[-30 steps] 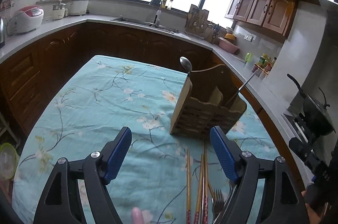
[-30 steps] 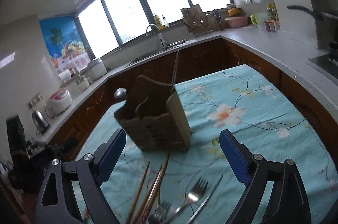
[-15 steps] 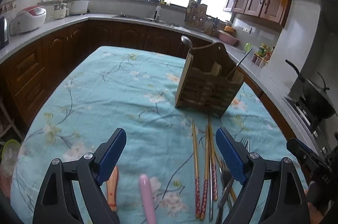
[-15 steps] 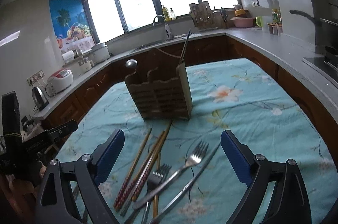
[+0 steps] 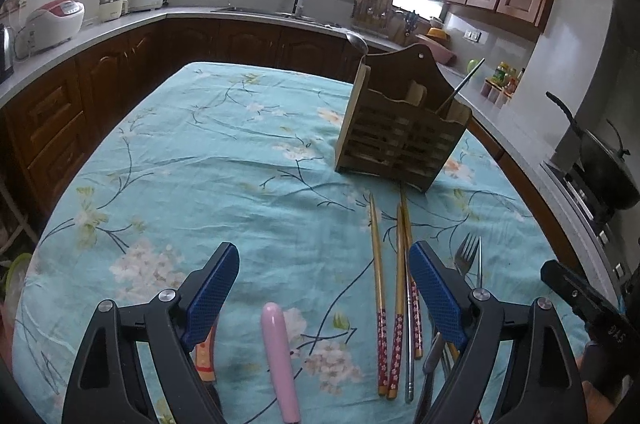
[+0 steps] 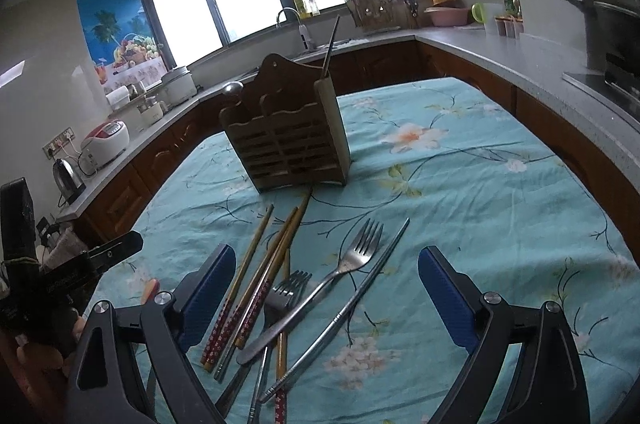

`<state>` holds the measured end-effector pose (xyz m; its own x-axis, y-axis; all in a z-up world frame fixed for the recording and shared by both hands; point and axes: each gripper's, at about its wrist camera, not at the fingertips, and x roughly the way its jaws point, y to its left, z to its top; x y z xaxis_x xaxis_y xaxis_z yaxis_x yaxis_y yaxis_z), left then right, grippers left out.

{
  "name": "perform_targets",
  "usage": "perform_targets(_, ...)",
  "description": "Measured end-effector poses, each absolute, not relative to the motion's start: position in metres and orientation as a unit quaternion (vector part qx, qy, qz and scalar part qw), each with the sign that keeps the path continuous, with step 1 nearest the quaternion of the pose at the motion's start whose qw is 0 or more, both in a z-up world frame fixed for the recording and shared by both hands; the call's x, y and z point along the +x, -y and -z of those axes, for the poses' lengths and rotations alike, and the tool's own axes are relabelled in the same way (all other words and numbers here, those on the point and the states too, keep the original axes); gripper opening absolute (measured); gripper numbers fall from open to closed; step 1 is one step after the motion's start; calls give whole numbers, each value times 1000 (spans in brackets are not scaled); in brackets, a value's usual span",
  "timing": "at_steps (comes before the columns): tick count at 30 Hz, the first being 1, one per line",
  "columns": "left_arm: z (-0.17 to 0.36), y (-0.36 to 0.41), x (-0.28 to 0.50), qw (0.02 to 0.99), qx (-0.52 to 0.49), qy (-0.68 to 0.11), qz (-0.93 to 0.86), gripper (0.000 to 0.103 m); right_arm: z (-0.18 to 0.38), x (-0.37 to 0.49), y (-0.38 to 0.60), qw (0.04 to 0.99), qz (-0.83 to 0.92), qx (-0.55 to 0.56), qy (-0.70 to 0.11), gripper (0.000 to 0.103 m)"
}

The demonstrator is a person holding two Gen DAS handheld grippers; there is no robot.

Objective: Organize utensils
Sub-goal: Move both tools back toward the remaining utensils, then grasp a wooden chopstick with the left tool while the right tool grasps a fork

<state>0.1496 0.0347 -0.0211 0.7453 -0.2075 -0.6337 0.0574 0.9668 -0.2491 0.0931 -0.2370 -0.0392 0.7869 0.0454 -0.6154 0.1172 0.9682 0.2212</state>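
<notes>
both hand-held grippers, left (image 5: 322, 288) and right (image 6: 324, 294), hung released and empty above the table (image 6: 500, 184). ahead of them the wooden utensil caddy (image 6: 288, 144) held only a spoon (image 5: 357, 42) and a thin rod. chopsticks (image 5: 378, 288), two forks (image 6: 352, 260) and a pink-handled utensil (image 5: 280, 352) lay unsorted just below the fingers, crossing each other, so most sorting appeared left.

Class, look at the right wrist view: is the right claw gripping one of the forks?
No. The right claw is open and empty, and both forks lie loose on the tablecloth.
</notes>
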Motion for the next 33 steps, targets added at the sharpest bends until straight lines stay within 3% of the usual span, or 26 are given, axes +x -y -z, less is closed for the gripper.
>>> perform_targets(10,32,-17,192,909,-85,-401,78,84,56,111,252,923,42,125,-362,93)
perform_targets(13,35,-11,206,905,-74,-412,80,81,59,118,256,919,49,123,-371,89)
perform_targets(22,52,10,261,886,-46,-452,98,60,81,152,273,894,78,126,-422,53)
perform_targets(27,65,24,290,875,-32,-471,105,51,95,169,284,879,96,133,-447,26)
perform_targets(33,81,32,320,863,-29,-493,111,46,104,186,291,870,96,132,-465,22)
